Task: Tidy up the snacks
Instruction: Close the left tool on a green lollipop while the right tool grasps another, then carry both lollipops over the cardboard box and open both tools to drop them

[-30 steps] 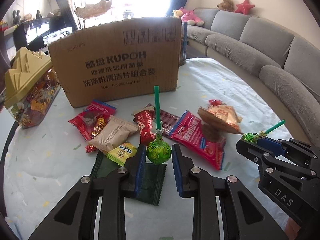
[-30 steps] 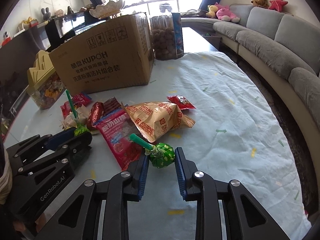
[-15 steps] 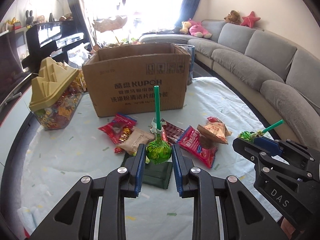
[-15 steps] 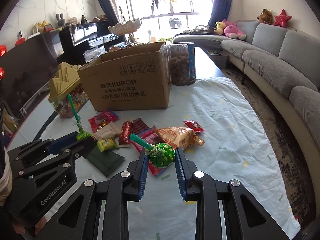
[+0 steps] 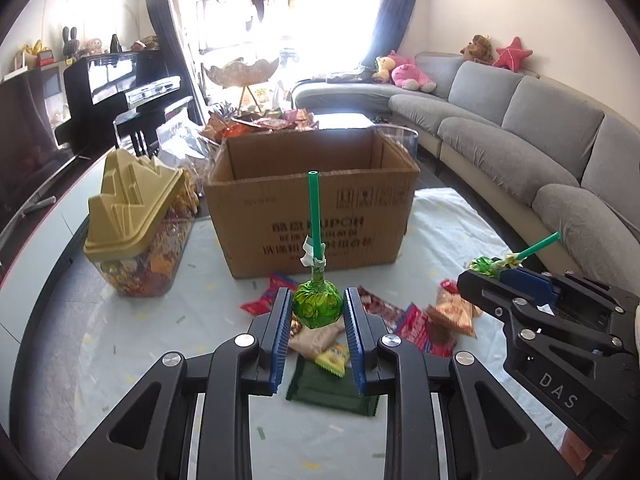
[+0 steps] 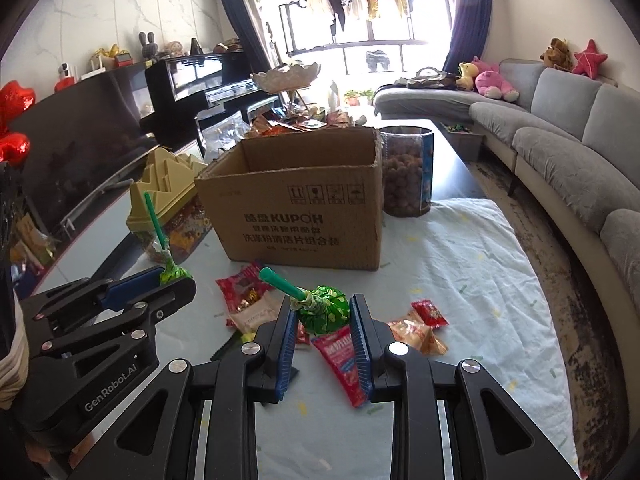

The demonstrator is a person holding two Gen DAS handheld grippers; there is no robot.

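Note:
My left gripper (image 5: 317, 307) is shut on a green foil lollipop (image 5: 318, 305) whose green stick points straight up. It hangs above the snack pile, in front of the open cardboard box (image 5: 316, 216). My right gripper (image 6: 323, 314) is shut on a second green lollipop (image 6: 326, 309), its stick slanting up to the left. In the left wrist view the right gripper (image 5: 490, 270) sits at the right with its lollipop (image 5: 486, 265). In the right wrist view the left gripper (image 6: 176, 276) shows at the left. Several snack packets (image 6: 344, 356) lie on the white cloth below.
A clear candy jar with a gold castle lid (image 5: 138, 236) stands left of the box. A tall clear canister of brown snacks (image 6: 406, 172) stands right of it. A grey sofa (image 6: 572, 160) curves along the right. The white cloth (image 6: 472, 264) right of the packets is bare.
Both grippers have risen with their lollipops. The box's open top and more of the room now show, and the packets on the table look smaller and lower.

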